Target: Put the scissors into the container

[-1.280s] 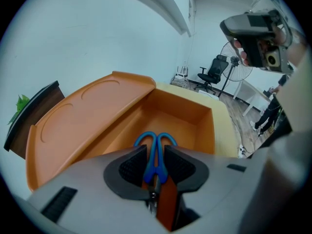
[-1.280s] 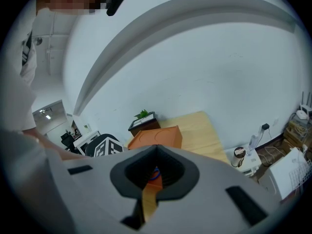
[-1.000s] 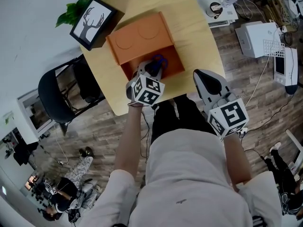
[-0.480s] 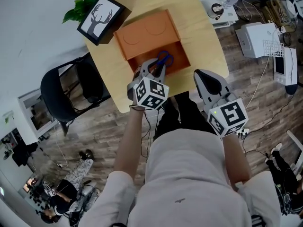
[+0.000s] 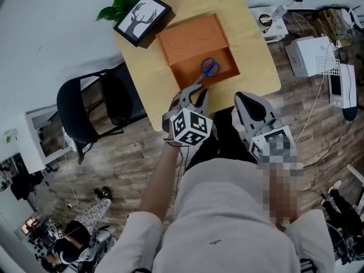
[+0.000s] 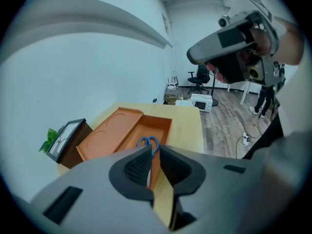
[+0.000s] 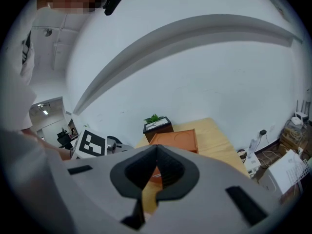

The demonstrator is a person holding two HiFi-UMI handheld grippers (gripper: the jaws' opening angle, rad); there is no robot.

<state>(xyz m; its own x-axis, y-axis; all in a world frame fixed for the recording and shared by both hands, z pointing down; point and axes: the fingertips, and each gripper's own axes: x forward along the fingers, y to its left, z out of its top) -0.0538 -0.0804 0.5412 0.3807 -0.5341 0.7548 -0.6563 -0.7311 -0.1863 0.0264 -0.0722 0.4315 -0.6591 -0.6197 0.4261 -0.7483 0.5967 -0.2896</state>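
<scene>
the left gripper (image 6: pixel 153 152) looks down over a wooden bench (image 6: pixel 187 128), its jaws closing to a narrow gap with nothing between them. beyond the gap, blue-handled scissors (image 6: pixel 147 141) lie in the open half of an orange container (image 6: pixel 163 123). a framed picture (image 6: pixel 66 136) and a green plant (image 6: pixel 48 140) stand left of the container.

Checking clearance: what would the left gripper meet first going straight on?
Probably the scissors lying in the orange container; depth is unclear. The left gripper, fingers closing on nothing, points at them.
</scene>
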